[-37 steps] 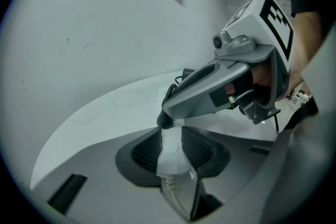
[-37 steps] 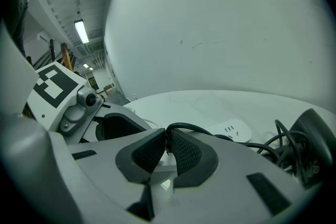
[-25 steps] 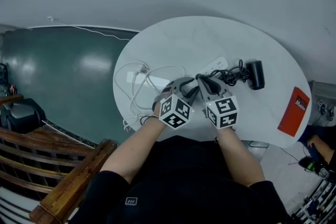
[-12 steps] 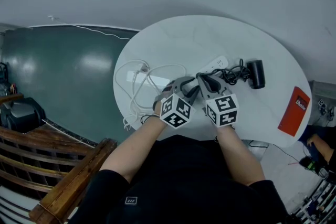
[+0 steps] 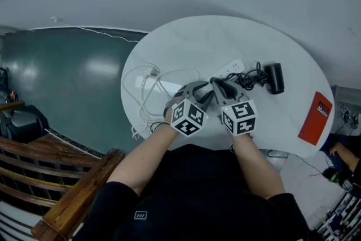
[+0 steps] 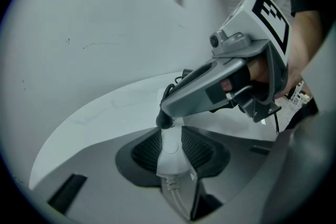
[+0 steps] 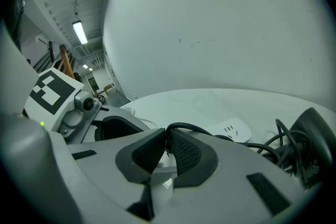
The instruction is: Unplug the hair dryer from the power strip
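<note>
At a round white tabletop [image 5: 197,42], the left claw [image 6: 171,139] is clamped on the end of the white power strip [image 5: 234,68]. The right claw [image 7: 169,147], nearly closed, pinches the black cord [image 7: 187,127] of the hair dryer [image 5: 274,77].

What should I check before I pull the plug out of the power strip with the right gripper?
1. Left gripper clamps the power strip: ok.
2. Right gripper is shut on the plug: ok.
3. Plug is out of its socket: not ok, it sits on the strip.
4. Black cable lies slack: ok.
5. Hair dryer rests on the table, apart from both grippers: ok.
</note>
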### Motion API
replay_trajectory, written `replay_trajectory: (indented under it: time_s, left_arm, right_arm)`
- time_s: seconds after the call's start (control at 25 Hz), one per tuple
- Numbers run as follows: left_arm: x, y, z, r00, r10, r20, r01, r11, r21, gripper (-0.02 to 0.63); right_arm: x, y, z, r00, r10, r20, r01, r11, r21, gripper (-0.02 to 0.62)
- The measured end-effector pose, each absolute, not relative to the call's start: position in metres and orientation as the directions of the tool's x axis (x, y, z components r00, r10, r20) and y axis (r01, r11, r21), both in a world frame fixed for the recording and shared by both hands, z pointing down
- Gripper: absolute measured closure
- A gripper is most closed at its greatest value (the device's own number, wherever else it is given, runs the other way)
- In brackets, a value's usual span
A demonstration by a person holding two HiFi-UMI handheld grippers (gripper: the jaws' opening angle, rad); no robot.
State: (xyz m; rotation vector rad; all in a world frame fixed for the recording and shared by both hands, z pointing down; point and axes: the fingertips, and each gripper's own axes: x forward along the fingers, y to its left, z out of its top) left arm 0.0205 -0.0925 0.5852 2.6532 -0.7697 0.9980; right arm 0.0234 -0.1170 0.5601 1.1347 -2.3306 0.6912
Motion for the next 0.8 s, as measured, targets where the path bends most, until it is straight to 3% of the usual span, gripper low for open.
replay_trajectory:
  time_s: [0.68,0.8]
  left_arm:
    - [0.021,-0.093,0.585,0.643,-0.409,0.648,-0.543,-0.840,0.009,0.480]
    - [0.020,-0.095,0.585,0.646,-0.409,0.645,-0.547,-0.837,0.017,0.480]
  right_arm:
    - [0.026,-0.118,0.552,-0.552,-0.607,0.572,-0.821,0.517,-0.244,0.545]
    - [0.027,-0.121,0.529,-0.567,-0.626,0.535,-0.797,0.581,-0.164,0.563]
